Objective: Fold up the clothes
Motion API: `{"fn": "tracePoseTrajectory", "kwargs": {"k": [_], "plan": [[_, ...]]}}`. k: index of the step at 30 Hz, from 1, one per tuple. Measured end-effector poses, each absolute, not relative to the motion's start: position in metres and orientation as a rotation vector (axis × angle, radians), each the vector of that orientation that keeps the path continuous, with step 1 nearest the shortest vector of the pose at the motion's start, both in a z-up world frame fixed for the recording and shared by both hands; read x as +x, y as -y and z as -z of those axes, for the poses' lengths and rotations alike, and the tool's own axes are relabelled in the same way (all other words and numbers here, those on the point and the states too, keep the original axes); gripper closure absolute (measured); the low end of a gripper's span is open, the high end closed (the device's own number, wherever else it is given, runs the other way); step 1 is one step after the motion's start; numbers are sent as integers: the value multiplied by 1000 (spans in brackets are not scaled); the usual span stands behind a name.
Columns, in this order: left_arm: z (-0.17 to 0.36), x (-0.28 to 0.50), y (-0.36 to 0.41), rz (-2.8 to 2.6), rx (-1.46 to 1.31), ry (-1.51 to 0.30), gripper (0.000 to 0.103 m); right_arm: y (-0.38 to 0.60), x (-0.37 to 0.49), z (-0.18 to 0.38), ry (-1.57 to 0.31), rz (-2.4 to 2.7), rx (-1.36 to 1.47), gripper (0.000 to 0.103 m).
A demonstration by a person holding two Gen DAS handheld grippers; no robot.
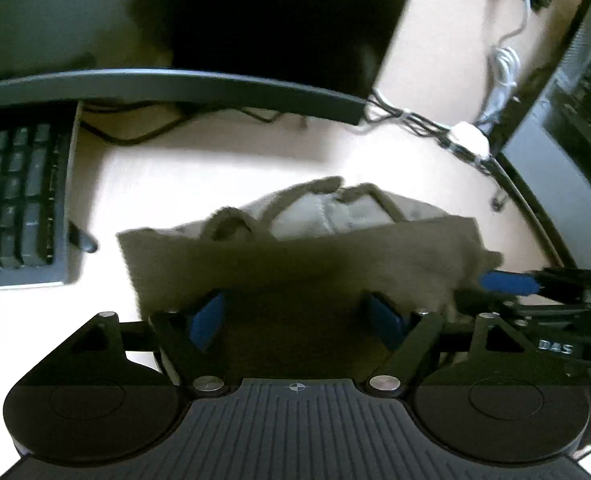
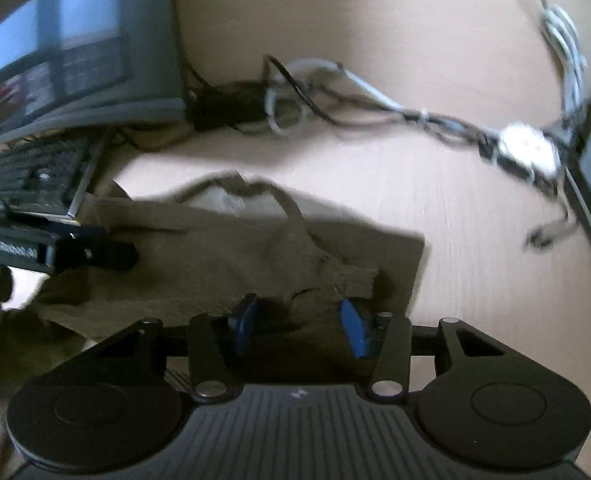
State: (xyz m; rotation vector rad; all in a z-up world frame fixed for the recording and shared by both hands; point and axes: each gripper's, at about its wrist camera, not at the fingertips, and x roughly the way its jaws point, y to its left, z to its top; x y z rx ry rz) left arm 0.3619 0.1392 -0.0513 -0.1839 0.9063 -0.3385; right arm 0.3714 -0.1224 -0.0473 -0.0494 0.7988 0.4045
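An olive-brown garment (image 1: 295,256) with shoulder straps lies partly folded on the pale desk (image 1: 199,184). My left gripper (image 1: 295,320) hovers over its near edge, blue pads wide apart and pressing on nothing: it is open. In the right wrist view the same garment (image 2: 215,256) spreads leftward, with a rumpled raised fold near its right edge. My right gripper (image 2: 300,324) stands over that fold, jaws half apart, cloth between them but the pads bare: open. Each gripper shows in the other's view: the right gripper (image 1: 507,284) at the cloth's right, the left gripper (image 2: 95,254) at its left.
A dark keyboard (image 1: 15,196) lies left of the garment. A monitor (image 2: 75,60) stands behind it, with its base bar (image 1: 175,88) across the desk. Tangled cables (image 2: 375,108) and a white adapter (image 2: 527,148) run along the back right. Another dark screen (image 1: 567,112) stands at the right.
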Motion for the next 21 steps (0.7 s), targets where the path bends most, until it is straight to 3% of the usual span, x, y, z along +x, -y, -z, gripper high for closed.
{"fn": "tracePoseTrajectory", "kwargs": {"k": [4, 9, 13, 14, 15, 16, 21], "plan": [[39, 353, -160, 311, -294, -899, 12, 105, 412, 24, -726, -464, -141, 58], [20, 335, -181, 266, -351, -868, 10, 71, 467, 58, -849, -575, -303, 58], [11, 313, -202, 235, -370, -839, 9, 68, 486, 74, -895, -626, -274, 58], [10, 308, -209, 221, -382, -837, 9, 69, 490, 76, -898, -640, -248, 66], [9, 304, -216, 211, -394, -833, 9, 70, 493, 78, -900, -653, -222, 93], [10, 301, -222, 201, -408, -829, 9, 71, 492, 77, -890, -663, -213, 99], [9, 288, -247, 194, -474, -824, 8, 93, 430, 25, -744, -723, -173, 99]]}}
